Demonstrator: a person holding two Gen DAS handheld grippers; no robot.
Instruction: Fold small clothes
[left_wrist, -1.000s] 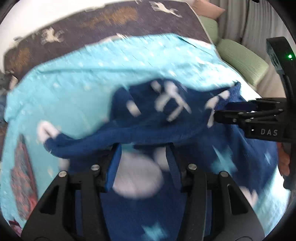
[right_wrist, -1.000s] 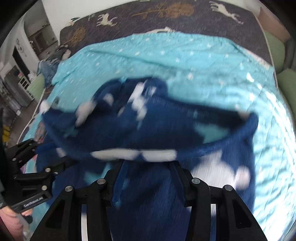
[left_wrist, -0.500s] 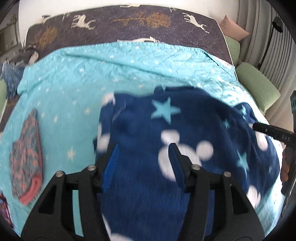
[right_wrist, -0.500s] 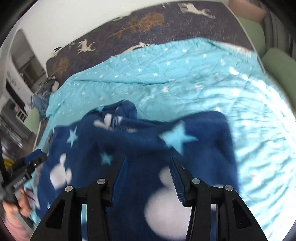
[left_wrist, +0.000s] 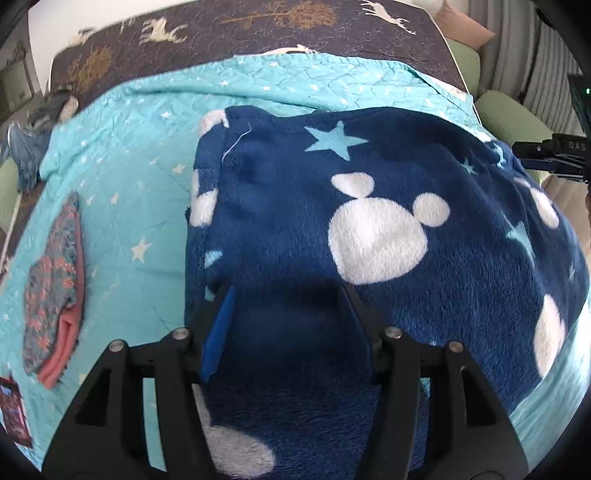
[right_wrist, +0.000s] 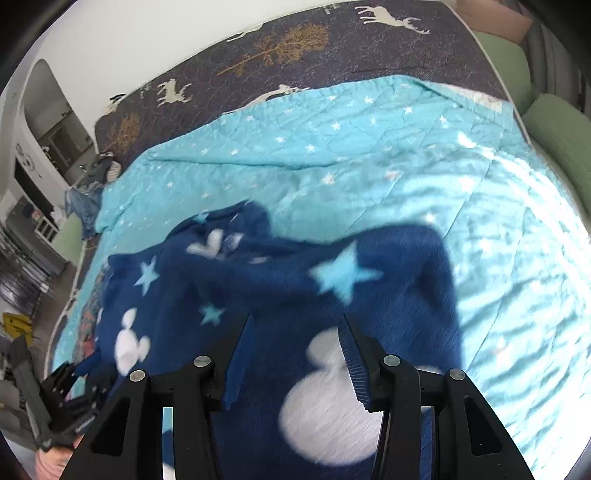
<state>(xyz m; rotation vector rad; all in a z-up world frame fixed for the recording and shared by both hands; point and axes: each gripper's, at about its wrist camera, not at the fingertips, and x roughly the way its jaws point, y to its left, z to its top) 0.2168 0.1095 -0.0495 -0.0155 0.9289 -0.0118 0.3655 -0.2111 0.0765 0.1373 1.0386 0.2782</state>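
One navy fleece garment with white mouse heads and pale stars (left_wrist: 388, 229), spread on your turquoise star-print quilt (right_wrist: 369, 147); both jaws wide, holding nothing, hovering over it, likely so you can pick fold edges

Was bunched and lifted a second ago; now spread flat over the turquoise quilt (left_wrist: 140, 155): navy fleece garment (left_wrist: 369, 192). Released from both, left gripper (left_wrist: 288, 317) and right gripper (right_wrist: 295, 343) spread apart.
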